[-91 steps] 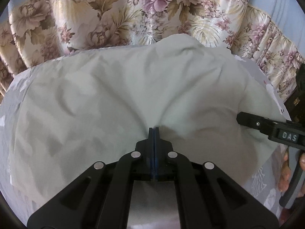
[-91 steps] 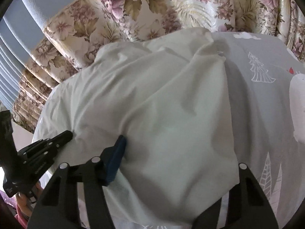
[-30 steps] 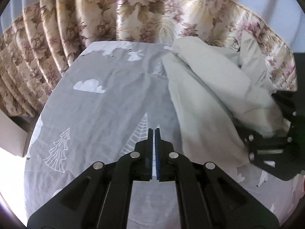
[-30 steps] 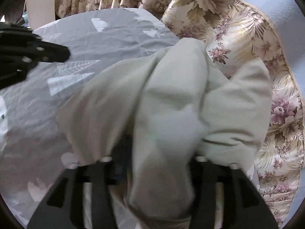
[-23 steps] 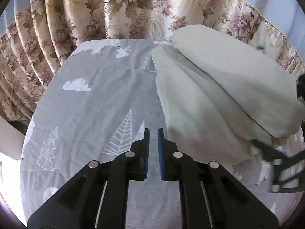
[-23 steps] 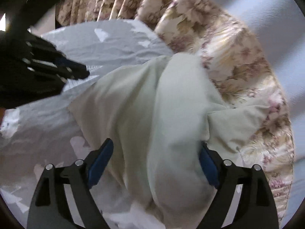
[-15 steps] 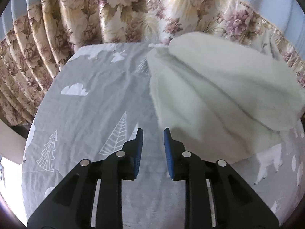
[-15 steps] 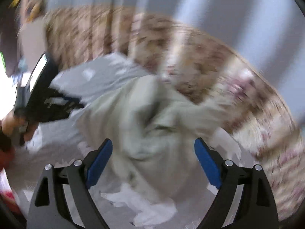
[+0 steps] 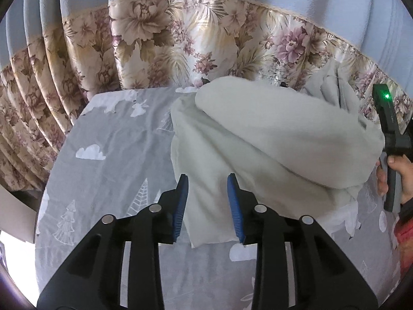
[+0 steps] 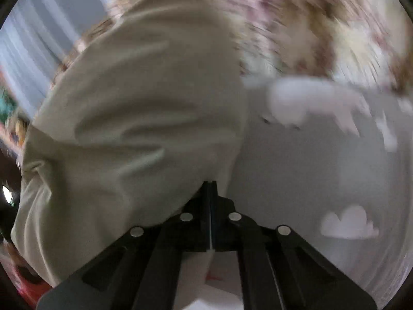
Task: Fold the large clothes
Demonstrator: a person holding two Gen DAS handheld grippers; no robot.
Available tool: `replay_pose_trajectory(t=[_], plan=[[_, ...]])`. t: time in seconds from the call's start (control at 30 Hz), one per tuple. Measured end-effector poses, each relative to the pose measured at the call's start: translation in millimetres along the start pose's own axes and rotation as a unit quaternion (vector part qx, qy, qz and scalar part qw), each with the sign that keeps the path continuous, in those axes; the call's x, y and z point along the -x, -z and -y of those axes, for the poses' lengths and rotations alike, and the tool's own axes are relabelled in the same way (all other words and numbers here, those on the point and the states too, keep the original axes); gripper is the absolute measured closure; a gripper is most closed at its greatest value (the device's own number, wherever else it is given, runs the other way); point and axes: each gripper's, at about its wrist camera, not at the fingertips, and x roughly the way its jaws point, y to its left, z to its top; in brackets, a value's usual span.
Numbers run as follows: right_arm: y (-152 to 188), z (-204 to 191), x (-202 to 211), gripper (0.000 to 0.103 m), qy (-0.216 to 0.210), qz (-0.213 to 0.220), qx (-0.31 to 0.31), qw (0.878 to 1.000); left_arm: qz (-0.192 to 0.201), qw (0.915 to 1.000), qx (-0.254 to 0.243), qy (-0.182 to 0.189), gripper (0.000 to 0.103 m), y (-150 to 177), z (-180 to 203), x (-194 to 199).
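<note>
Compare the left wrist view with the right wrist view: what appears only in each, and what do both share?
Only the left wrist view shows the left gripper, jaws apart over the garment's near edge, and a hand holding the other tool. Only the right wrist view, blurred, shows the right gripper, jaws shut beside the cloth; whether it pinches any is unclear. Both show the pale garment, grey printed sheet and floral curtain.

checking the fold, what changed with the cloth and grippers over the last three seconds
The pale garment, earlier spread flat, is now bunched to one side. The left gripper has just been opening, nothing pinched. The right gripper has just snapped shut beside the cloth. The grey printed sheet stayed put.
</note>
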Motion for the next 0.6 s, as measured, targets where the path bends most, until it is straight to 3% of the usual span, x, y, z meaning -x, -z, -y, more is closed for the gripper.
replay_pose_trajectory(t=[0.07,0.13,0.3,0.57,0.6], plan=[[-3.9,-24.1,-2.5,0.101,0.005,0.0,0.036,0.999,0.006,0.9999,0.01,-0.003,0.069,-5.9,-6.6,4.8],[-7.4,-47.1,-5.4,0.101,0.014,-0.003,0.074,0.997,0.016,0.9996,0.021,-0.001,0.06,-12.7,-10.6,10.4],[-11.7,-85.7,-24.7,0.101,0.045,-0.011,0.158,0.986,0.037,0.9983,0.044,0.008,0.019,-28.8,-20.4,14.5],[-7.4,-92.4,-24.4,0.101,0.047,-0.004,0.17,0.984,-0.032,0.997,0.05,0.051,0.019,-40.5,-2.0,-66.2],[-7.5,-90.1,-24.0,0.101,0.049,-0.004,0.169,0.984,-0.034,0.9966,0.048,0.058,0.026,-40.6,1.2,-72.7]])
